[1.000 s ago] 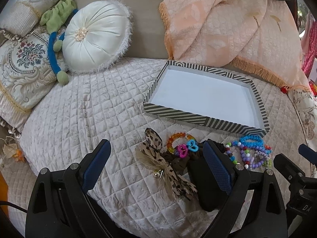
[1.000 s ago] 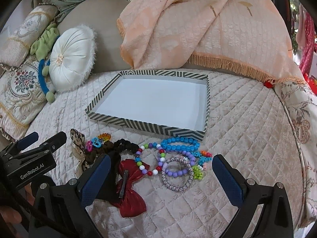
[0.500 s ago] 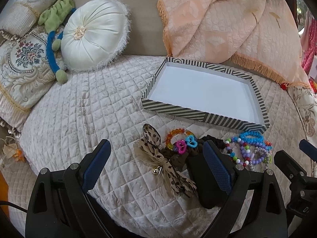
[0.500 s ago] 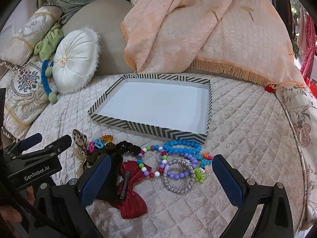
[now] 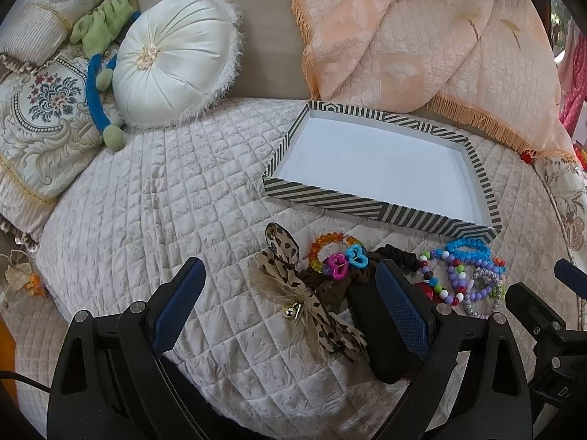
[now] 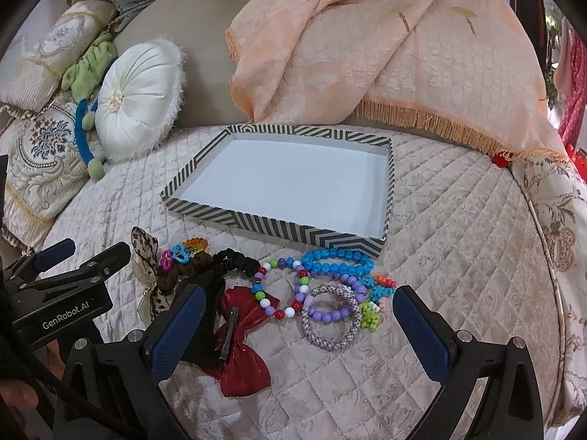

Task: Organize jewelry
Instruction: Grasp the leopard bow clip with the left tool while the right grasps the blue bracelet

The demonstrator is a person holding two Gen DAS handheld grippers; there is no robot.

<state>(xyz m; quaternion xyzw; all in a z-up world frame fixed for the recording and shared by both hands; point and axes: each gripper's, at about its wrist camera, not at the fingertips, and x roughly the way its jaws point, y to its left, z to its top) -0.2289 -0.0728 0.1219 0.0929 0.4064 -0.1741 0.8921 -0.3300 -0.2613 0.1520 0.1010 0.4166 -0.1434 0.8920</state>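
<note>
Both the left gripper (image 5: 290,311) and right gripper (image 6: 299,324) hung released above the jewelry (image 6: 330,278), heaped on the bed (image 5: 146,212) before the empty tray (image 6: 385,234). Best to pinch one bracelet (image 6: 332,260) alone, avoiding tangles.

Item count: one striped tray (image 6: 279,224); two hair bows, one red (image 6: 240,344), one leopard-print (image 5: 304,293); two dark scrunchies (image 6: 234,260); several beaded bracelets (image 6: 330,264), overlapping, exact number indeterminate.
</note>
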